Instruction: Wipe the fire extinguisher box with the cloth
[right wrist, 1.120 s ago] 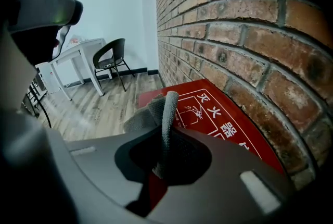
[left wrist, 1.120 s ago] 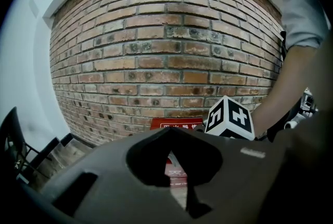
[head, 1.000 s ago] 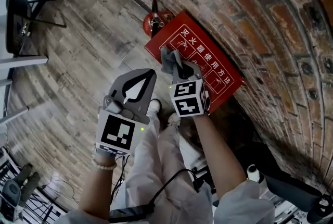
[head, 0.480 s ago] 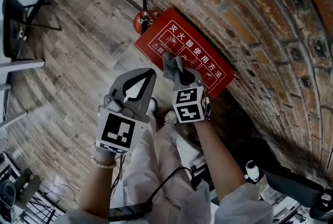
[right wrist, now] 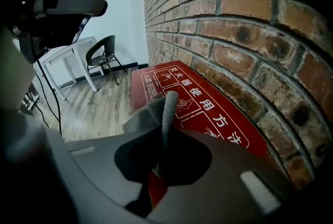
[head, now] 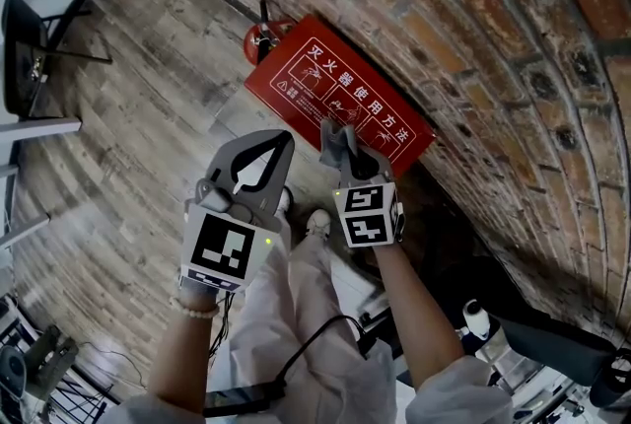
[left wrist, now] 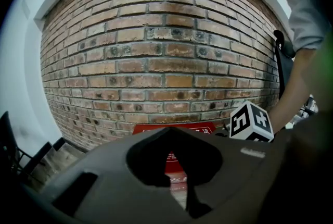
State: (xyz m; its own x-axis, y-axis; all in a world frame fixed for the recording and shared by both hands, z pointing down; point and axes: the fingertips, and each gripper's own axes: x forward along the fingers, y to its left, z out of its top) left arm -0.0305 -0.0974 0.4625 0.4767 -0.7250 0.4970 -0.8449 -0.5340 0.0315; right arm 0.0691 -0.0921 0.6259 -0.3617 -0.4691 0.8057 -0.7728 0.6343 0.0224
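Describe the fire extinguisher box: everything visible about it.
The fire extinguisher box is a red, flat-topped rectangular case, metal by its look. Its top carries white Chinese characters and framed white pictograms. It stands on the wooden floor against the brick wall, with a red extinguisher at one end. The grey cloth, pinched in the right gripper, is held over its near edge; whether it touches the top cannot be told.

Red brick wall [head: 473, 28], worn wood-plank floor [head: 128, 116], black chair [right wrist: 102, 53], possibly a white table [right wrist: 66, 51] beside it
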